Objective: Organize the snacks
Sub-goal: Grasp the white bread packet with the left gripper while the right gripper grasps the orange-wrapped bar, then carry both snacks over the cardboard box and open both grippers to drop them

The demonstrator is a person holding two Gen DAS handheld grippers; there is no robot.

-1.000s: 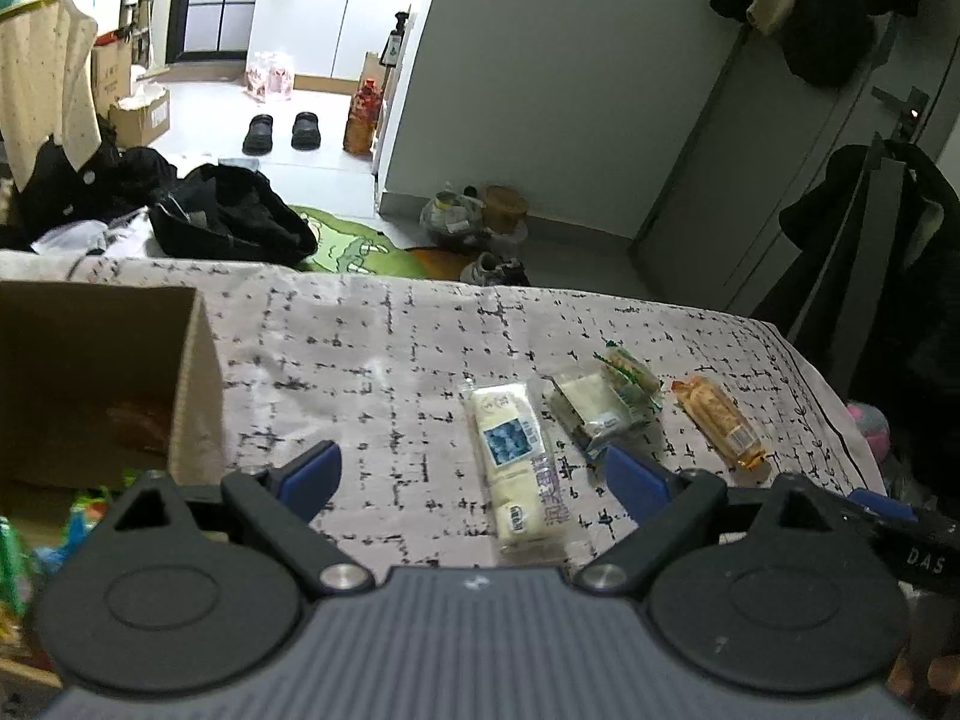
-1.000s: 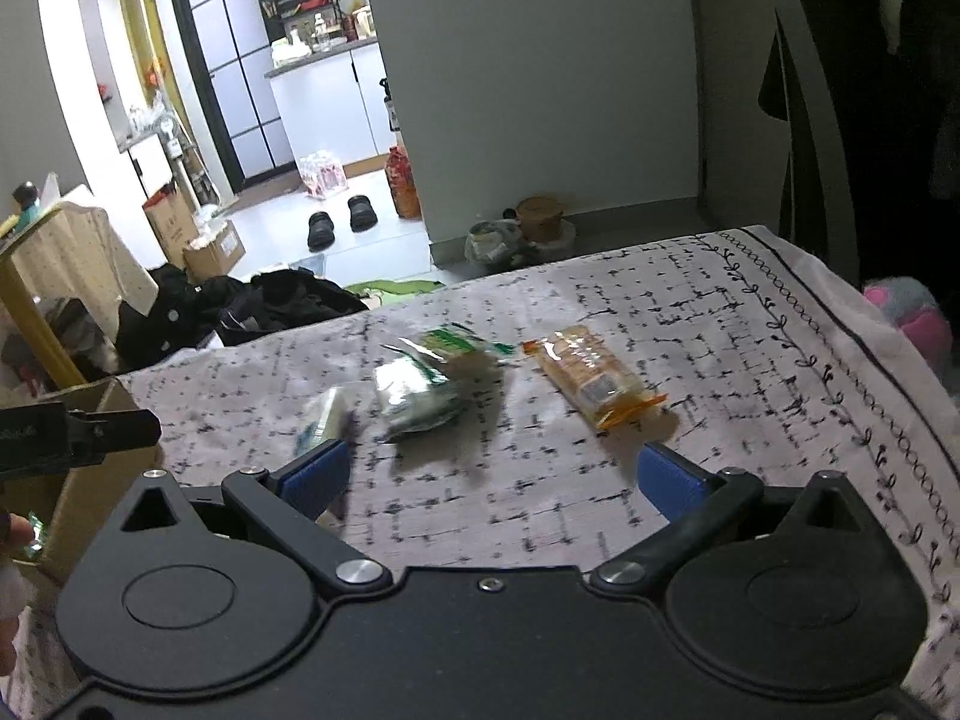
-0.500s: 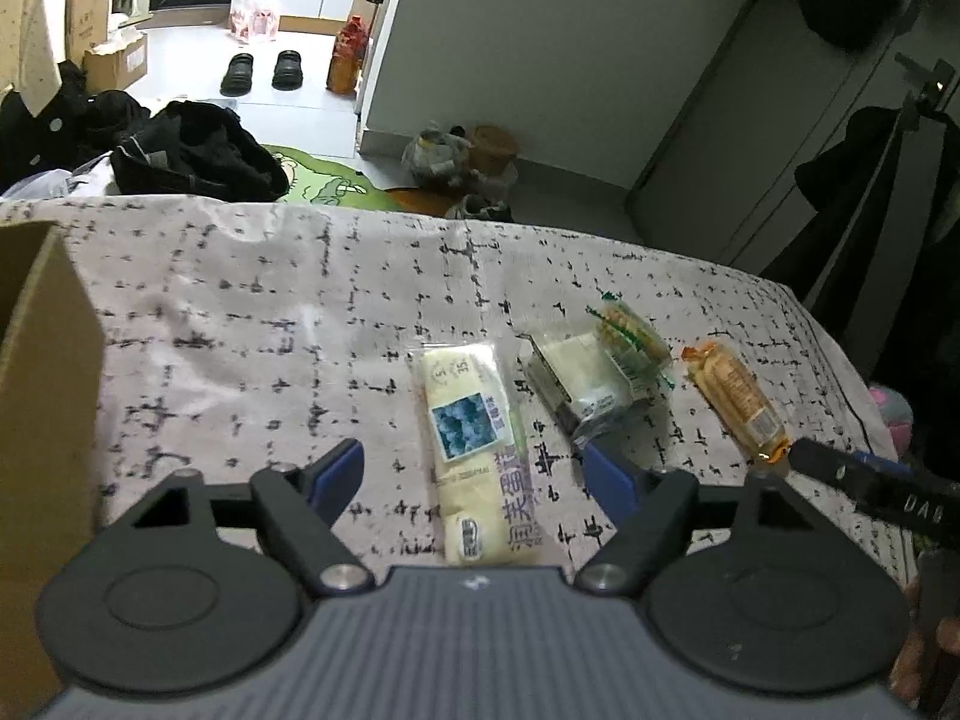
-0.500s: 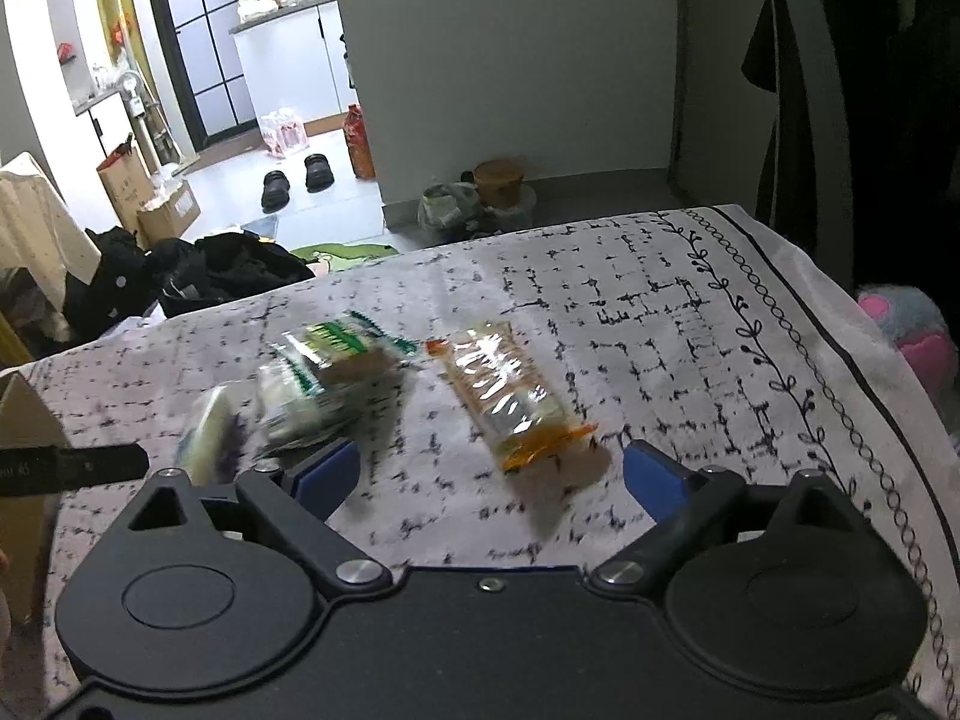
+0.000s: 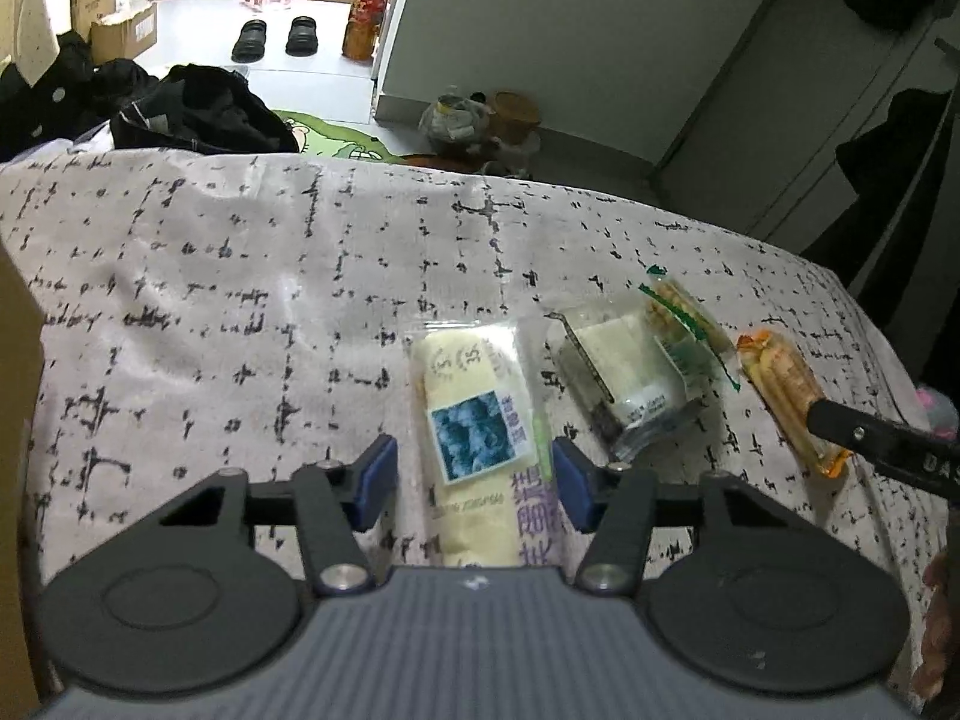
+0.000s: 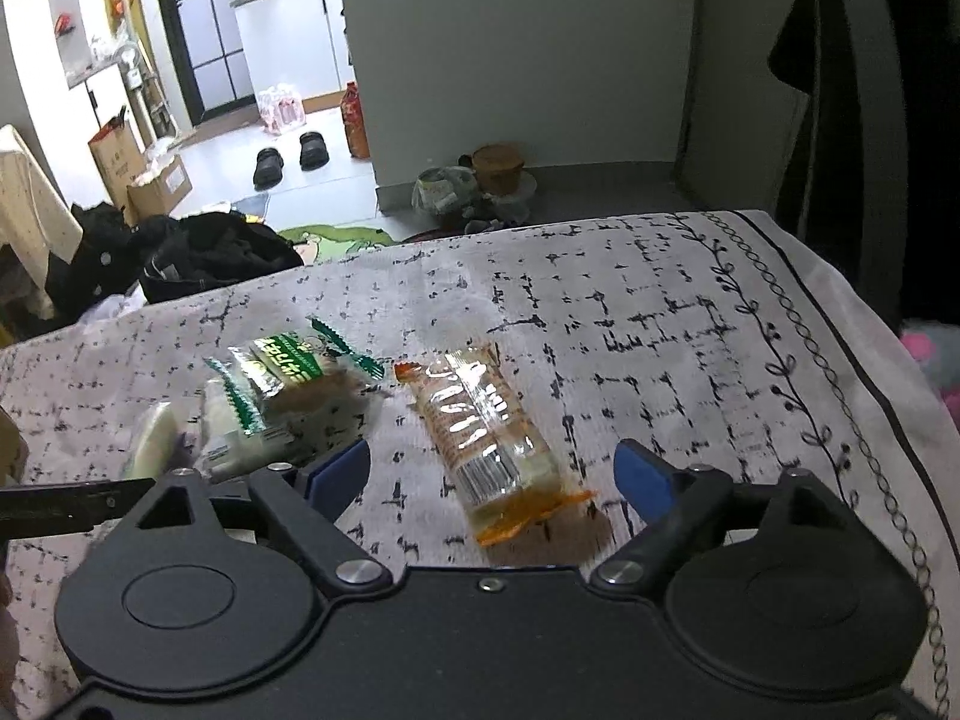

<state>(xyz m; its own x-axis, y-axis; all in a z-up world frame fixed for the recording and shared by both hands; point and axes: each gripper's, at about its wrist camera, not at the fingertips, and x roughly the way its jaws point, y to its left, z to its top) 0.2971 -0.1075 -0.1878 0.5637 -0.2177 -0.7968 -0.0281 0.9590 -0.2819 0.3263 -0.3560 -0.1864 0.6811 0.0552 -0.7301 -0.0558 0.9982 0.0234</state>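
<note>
A: What is each hand-held gripper doing?

B: The left hand-held gripper (image 5: 474, 483) is about half open and closing, its blue pads either side of a pale yellow snack pack (image 5: 474, 420) without pressing it. The right hand-held gripper (image 6: 489, 477) is wide and closing around an orange snack pack (image 6: 489, 426), untouched.

A: How do the packs lie?

B: Flat on the patterned surface (image 5: 240, 300), each lengthwise, running away from its gripper.

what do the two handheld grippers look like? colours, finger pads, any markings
Both have black linkage arms with silver pivot screws, round black housings and blue pads. The left gripper has a ribbed grey body; the right gripper has a smooth black one. White letters show on the right one's black finger; they are only partly legible.
</note>
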